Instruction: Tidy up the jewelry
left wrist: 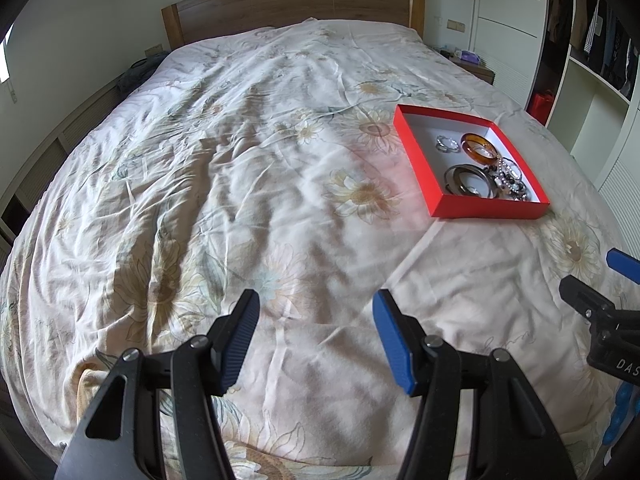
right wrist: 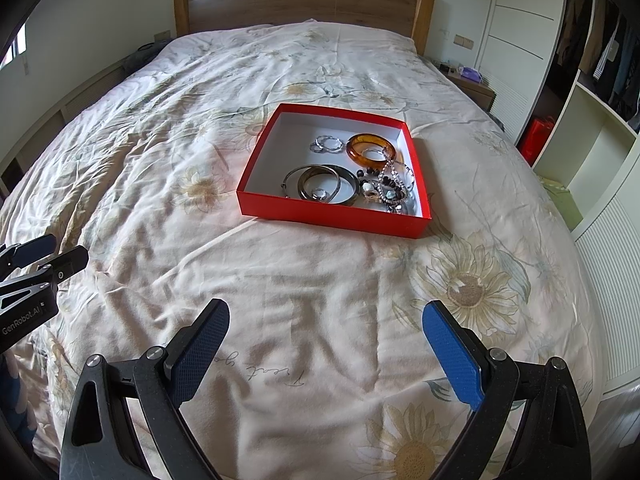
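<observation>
A shallow red box [right wrist: 320,210] with a white inside lies on the bed; it also shows in the left wrist view [left wrist: 412,152]. In it lie an amber bangle [right wrist: 354,148], dark metal bangles [right wrist: 352,186], small silver rings [right wrist: 328,144] and a tangle of beaded bracelets [right wrist: 390,188]. My right gripper [right wrist: 326,320] is open and empty, low over the bedspread in front of the box. My left gripper [left wrist: 316,310] is open and empty, to the left of the box and nearer than it.
The bed has a rumpled floral bedspread [right wrist: 160,160] and a wooden headboard [right wrist: 300,4]. A nightstand [right wrist: 468,80], white cupboards and an open wardrobe [right wrist: 592,60] stand on the right. A low ledge [left wrist: 48,148] runs along the left.
</observation>
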Motion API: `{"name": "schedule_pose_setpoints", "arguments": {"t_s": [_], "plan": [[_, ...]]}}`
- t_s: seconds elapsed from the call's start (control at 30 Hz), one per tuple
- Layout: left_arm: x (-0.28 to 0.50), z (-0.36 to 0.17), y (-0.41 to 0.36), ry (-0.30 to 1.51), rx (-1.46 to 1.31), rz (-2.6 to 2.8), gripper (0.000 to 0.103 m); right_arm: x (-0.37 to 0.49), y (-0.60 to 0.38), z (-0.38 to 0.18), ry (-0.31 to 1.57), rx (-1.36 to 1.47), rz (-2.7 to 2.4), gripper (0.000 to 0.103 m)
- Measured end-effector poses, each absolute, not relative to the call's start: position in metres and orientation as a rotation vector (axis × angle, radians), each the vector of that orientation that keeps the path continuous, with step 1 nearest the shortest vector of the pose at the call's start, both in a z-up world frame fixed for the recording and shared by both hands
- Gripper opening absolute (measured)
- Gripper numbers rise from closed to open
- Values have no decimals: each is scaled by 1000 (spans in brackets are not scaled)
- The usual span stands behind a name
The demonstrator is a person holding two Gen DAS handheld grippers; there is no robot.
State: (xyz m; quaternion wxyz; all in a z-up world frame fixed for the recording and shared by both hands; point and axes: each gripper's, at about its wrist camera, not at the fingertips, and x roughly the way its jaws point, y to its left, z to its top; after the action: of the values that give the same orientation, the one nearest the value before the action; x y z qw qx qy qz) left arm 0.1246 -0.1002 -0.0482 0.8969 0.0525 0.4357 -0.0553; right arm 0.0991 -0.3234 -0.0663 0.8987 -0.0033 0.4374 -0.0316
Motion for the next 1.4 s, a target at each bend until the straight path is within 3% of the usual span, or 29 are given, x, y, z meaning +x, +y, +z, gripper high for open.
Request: {"name": "schedule_pose_setpoints", "arguments": {"t_s": [1.4], "plan": [[116,-45,-91,898,106,-114,57,93,-324,-54,897,-16,-58,96]]}}
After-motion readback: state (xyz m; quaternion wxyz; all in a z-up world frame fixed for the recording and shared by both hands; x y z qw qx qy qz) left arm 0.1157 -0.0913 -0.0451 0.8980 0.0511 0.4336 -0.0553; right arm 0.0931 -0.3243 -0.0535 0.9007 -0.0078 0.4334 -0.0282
